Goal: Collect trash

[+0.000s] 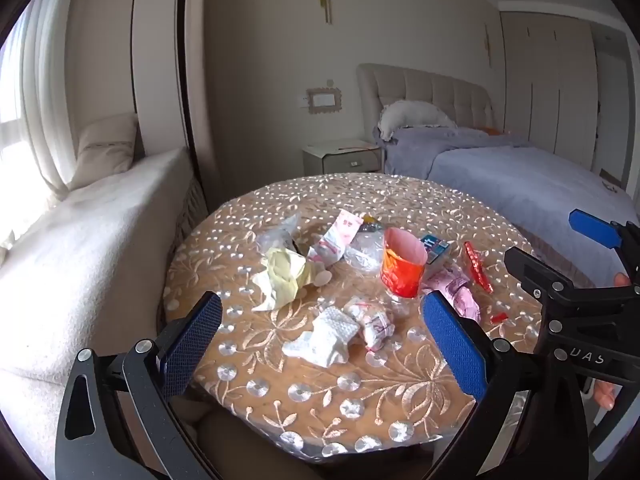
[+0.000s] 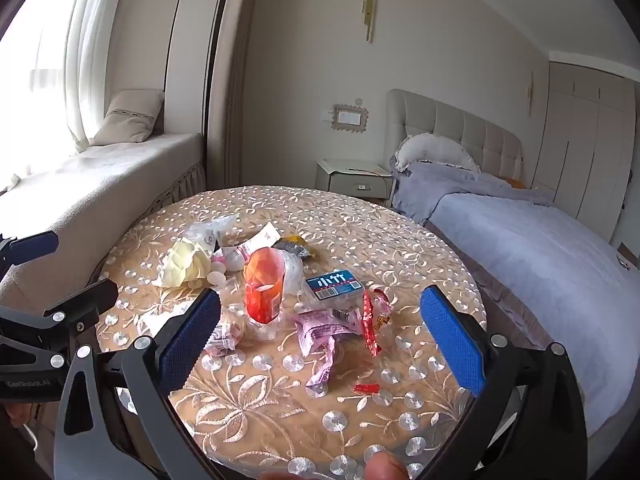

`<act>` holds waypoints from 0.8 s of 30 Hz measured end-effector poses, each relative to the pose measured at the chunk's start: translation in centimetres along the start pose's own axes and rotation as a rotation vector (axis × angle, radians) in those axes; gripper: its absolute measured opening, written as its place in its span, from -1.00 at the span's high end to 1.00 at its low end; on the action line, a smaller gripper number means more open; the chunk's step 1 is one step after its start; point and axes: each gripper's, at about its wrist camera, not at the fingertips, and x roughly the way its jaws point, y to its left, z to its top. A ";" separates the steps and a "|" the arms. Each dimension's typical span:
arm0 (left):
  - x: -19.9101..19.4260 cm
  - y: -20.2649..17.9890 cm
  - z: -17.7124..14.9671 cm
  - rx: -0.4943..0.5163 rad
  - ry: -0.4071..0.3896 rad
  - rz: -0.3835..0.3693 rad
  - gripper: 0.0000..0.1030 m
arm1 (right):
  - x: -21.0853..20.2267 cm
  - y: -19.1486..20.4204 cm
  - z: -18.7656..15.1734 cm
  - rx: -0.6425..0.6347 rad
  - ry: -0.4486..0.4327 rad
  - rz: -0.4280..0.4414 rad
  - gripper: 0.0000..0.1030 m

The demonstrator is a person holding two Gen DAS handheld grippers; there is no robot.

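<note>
Trash lies scattered on a round table (image 1: 256, 396) (image 2: 400, 240) with an embroidered cloth. An orange-red cup (image 1: 402, 268) (image 2: 264, 288) stands in the middle. Around it lie a crumpled yellow paper (image 1: 286, 276) (image 2: 186, 262), a white tissue (image 1: 324, 336), pink wrappers (image 1: 460, 292) (image 2: 324, 340), a red wrapper (image 1: 478, 266) (image 2: 370, 326) and a small blue box (image 1: 436, 250) (image 2: 334, 284). My left gripper (image 1: 324, 344) hangs open above the white tissue, nothing between its pads. My right gripper (image 2: 322, 336) is open over the pink wrappers, also holding nothing.
A cushioned window seat (image 1: 80, 240) (image 2: 100, 184) with a pillow runs along the left. A bed (image 1: 520, 176) (image 2: 540, 248) with a lilac cover stands to the right, a nightstand (image 1: 342, 156) (image 2: 354, 178) behind the table. A fingertip (image 2: 386, 468) shows at the bottom edge.
</note>
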 end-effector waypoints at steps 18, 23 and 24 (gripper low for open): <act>0.5 -0.4 -0.6 0.018 0.025 -0.021 -0.92 | 0.4 -0.1 -0.3 0.019 -0.003 0.018 -0.94; 0.7 -0.4 -0.8 0.012 0.028 -0.021 -0.92 | 0.5 -0.2 -0.3 0.018 0.000 0.020 -0.94; 0.7 -0.3 -0.7 0.013 0.029 -0.022 -0.92 | 0.5 -0.2 -0.3 0.017 0.001 0.021 -0.94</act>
